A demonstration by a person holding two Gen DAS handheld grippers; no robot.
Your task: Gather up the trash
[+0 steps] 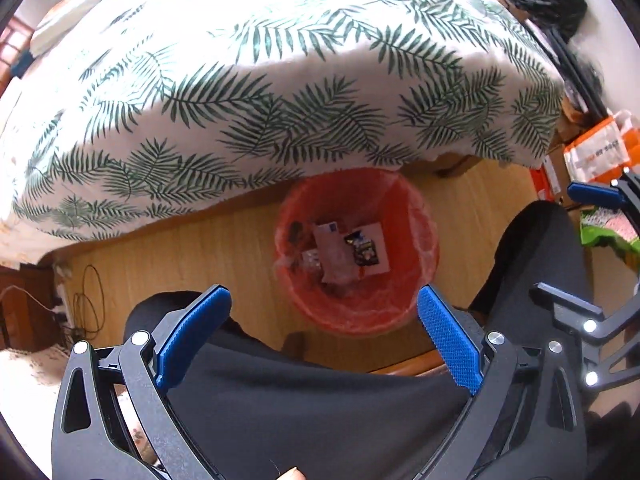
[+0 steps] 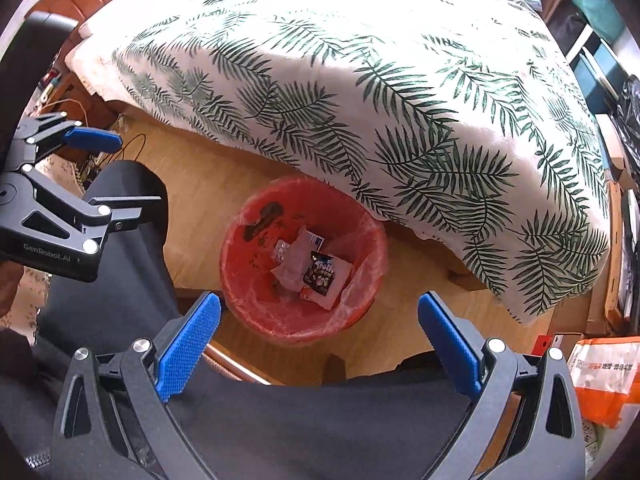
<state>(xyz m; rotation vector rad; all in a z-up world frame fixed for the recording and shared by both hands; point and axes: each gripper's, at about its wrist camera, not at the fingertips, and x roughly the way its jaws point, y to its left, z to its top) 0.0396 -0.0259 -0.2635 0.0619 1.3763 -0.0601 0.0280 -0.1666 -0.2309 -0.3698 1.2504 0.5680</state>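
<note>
**Both tools empty above the bin**

Left wrist view: the left tool (image 1: 324, 308) is spread wide, grasping nothing; the trash (image 1: 346, 250) lies inside the red bin (image 1: 420, 240) beside the bed (image 1: 280, 92).

Right wrist view: the right tool (image 2: 318, 314) gapes too, empty; next pickup probably needs a search beyond the bin (image 2: 240, 276).

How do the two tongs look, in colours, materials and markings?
Both the left tongs and the right tongs have black, cut-out frames with silver rivets and blue, dimpled pads. The left body, seen from the right wrist, bears "GenRobot.AI".
</note>
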